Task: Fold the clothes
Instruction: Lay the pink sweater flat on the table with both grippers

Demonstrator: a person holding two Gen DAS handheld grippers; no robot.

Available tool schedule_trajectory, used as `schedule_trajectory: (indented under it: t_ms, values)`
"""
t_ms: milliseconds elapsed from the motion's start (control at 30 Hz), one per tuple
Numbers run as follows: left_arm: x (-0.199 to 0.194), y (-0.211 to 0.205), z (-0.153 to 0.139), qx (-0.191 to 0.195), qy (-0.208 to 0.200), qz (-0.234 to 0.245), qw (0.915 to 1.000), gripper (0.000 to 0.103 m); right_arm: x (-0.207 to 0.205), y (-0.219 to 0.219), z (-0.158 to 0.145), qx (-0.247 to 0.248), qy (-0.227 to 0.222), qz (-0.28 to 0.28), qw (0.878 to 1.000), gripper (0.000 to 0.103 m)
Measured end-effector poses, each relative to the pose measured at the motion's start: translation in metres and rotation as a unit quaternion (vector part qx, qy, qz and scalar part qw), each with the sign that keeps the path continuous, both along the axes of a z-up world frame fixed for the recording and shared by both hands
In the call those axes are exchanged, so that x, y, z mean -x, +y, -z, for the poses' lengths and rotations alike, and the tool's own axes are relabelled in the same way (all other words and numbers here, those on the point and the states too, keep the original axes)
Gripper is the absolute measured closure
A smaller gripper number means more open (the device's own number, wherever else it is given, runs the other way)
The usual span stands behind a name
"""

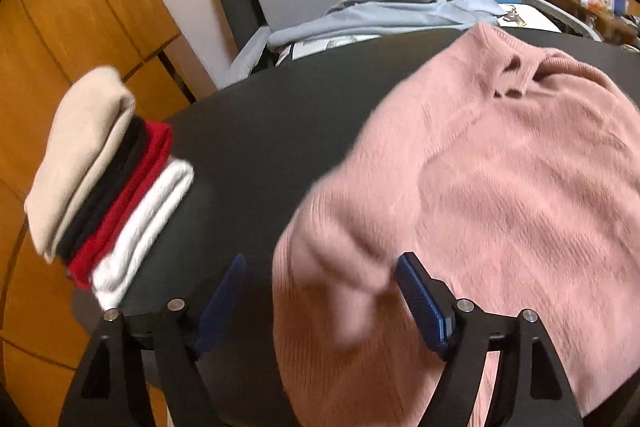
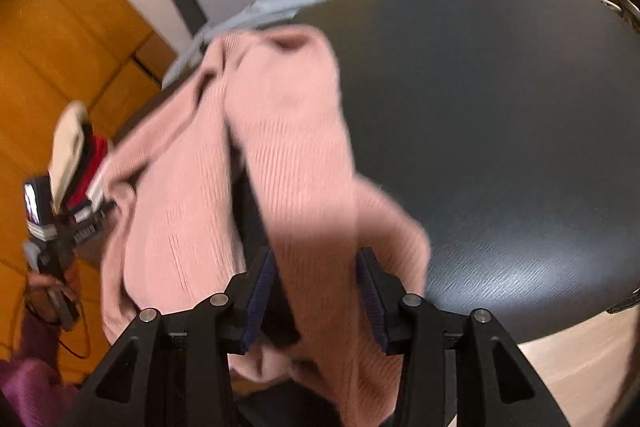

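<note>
Left tool [image 1: 320, 301]: jaws spread wide, blue pads [image 1: 420, 303] well apart, pink sweater [image 1: 500, 179] fabric lying loose between them, not pinched. Right tool [image 2: 316, 295]: jaws narrower, sweater fabric runs between the pads [image 2: 370, 297]; blurred, can't confirm a clamp. From the right wrist view, a hand [image 2: 48, 279] at far left holds the left tool's handle; purple sleeve [image 2: 28, 379] below it.

Warm, fairly dim indoor light fills both views. The matte black round table [image 2: 500, 131] shows a pale sheen on its near right part, perhaps from an overhead lamp. Motion blur smears the pink knitted sweater [image 1: 500, 187], worst at its near edge, and the right wrist view is softer overall. Fisheye bending curves the orange wooden panels [image 1: 60, 39] at left; corners fall black.
</note>
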State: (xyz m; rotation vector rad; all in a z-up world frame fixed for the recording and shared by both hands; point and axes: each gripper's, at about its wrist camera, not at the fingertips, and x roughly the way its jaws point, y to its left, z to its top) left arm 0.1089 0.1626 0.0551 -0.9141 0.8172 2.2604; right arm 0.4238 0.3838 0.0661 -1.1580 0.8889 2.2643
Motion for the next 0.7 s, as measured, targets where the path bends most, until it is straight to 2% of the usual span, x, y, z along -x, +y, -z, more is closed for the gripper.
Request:
schedule_trajectory:
  t_ms: [100, 167, 200, 233, 267, 300, 333, 467, 533, 567, 700]
  values:
    - [-0.006, -0.008, 0.011, 0.021, 0.008, -0.014, 0.9997, 0.019, 0.014, -0.015, 0.008, -0.075, -0.038, -0.033, 0.996, 0.060]
    - [-0.010, -0.008, 0.023, 0.039, 0.021, -0.013, 0.9989, 0.019, 0.022, -0.020, 0.009, -0.115, -0.061, -0.048, 0.990, 0.074]
    - [-0.012, -0.006, 0.028, 0.042, 0.026, -0.009, 0.9987, 0.021, 0.024, -0.020, 0.005, -0.131, -0.069, -0.053, 0.988, 0.088]
    - [-0.009, -0.002, 0.025, 0.037, 0.020, -0.005, 0.9991, 0.040, 0.026, -0.019, 0.002, -0.146, -0.078, -0.059, 0.984, 0.091]
    - [-0.005, 0.001, 0.022, 0.031, 0.011, -0.001, 0.9994, 0.072, 0.026, -0.015, -0.003, -0.161, -0.084, -0.059, 0.982, 0.092]
    - [-0.002, 0.004, 0.018, 0.025, 0.003, 0.003, 0.9997, 0.086, 0.024, -0.007, -0.010, -0.174, -0.085, -0.051, 0.980, 0.092]
    - [0.002, 0.007, 0.015, 0.019, -0.005, 0.007, 0.9998, 0.093, 0.019, 0.001, -0.017, -0.188, -0.085, -0.041, 0.978, 0.093]
    - [0.017, 0.020, 0.001, -0.005, -0.038, 0.022, 0.9990, 0.097, 0.003, 0.053, -0.054, -0.241, -0.092, 0.002, 0.966, 0.095]
    - [0.019, 0.028, -0.019, -0.013, -0.014, 0.038, 0.9991, 0.100, -0.002, 0.081, -0.068, -0.263, -0.098, 0.021, 0.960, 0.095]
    - [0.020, 0.032, -0.030, -0.017, -0.001, 0.046, 0.9988, 0.102, 0.002, 0.098, -0.068, -0.266, -0.108, 0.026, 0.958, 0.095]
    - [0.033, 0.050, -0.066, -0.029, 0.036, 0.061, 0.9971, 0.102, 0.018, 0.166, -0.065, -0.275, -0.148, 0.045, 0.949, 0.095]
